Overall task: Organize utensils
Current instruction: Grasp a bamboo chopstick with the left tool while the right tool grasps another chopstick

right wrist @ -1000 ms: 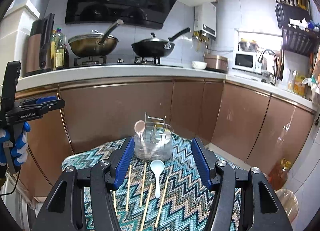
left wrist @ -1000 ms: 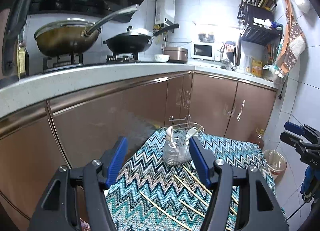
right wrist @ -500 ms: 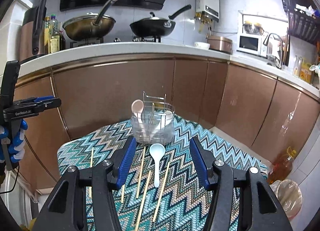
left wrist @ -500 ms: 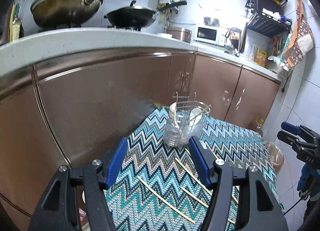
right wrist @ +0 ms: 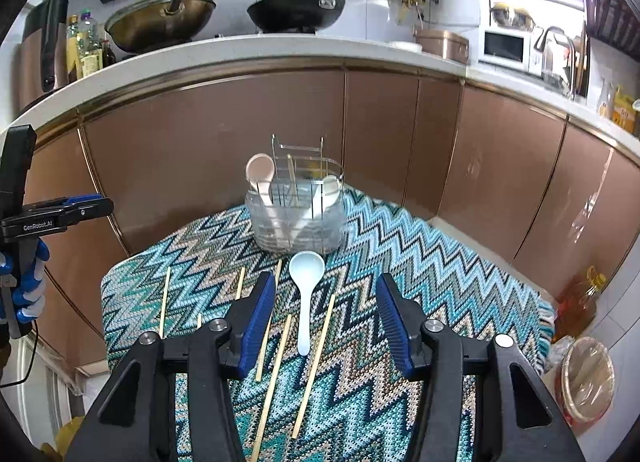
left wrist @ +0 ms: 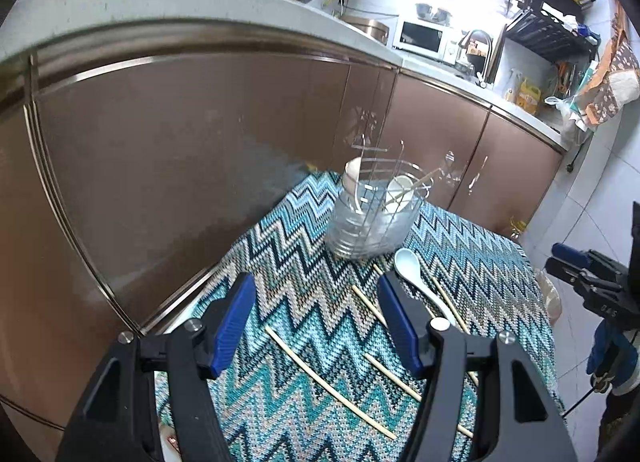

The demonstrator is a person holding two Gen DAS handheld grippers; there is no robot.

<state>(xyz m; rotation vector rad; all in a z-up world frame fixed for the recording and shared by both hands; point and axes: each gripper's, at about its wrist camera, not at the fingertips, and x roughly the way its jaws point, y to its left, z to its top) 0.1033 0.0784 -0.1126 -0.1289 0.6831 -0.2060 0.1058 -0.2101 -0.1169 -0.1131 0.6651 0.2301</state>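
from the right wrist view, the left gripper (right wrist: pixel 96 204) shows at the far left edge, held in a blue-gloved hand (right wrist: pixel 24 286) beside the brown cabinet fronts (right wrist: pixel 208 150); from this side its blue-tipped fingers look nearly together, but the left wrist view shows them spread wide, with nothing between them. it hovers over the near left part of the zigzag cloth (left wrist: pixel 304 262).

on the left half of the cloth lie loose chopsticks (right wrist: pixel 165 300), pale and thin, pointing roughly toward the cabinets. more of them lie toward the middle, one on each side of a white spoon (right wrist: pixel 306 286) that rests flat, bowl toward the back and handle toward the camera. just behind the spoon's bowl stands the utensil holder (right wrist: pixel 296 218), a clear tub with a wire rack in it, upright near the cloth's far edge. a pinkish spoon (right wrist: pixel 260 172) stands in its left side, a white spoon (right wrist: pixel 330 190) leans in its right side, and a chopstick stands between.

the right gripper (right wrist: pixel 326 318) is above the cloth with its jaws wide apart and nothing held; the white spoon's handle and two chopsticks lie below the gap between the fingers.

to the far right, beyond the cloth's edge, a lined bin (right wrist: pixel 586 378) sits on the floor beside an oil bottle (right wrist: pixel 580 302).
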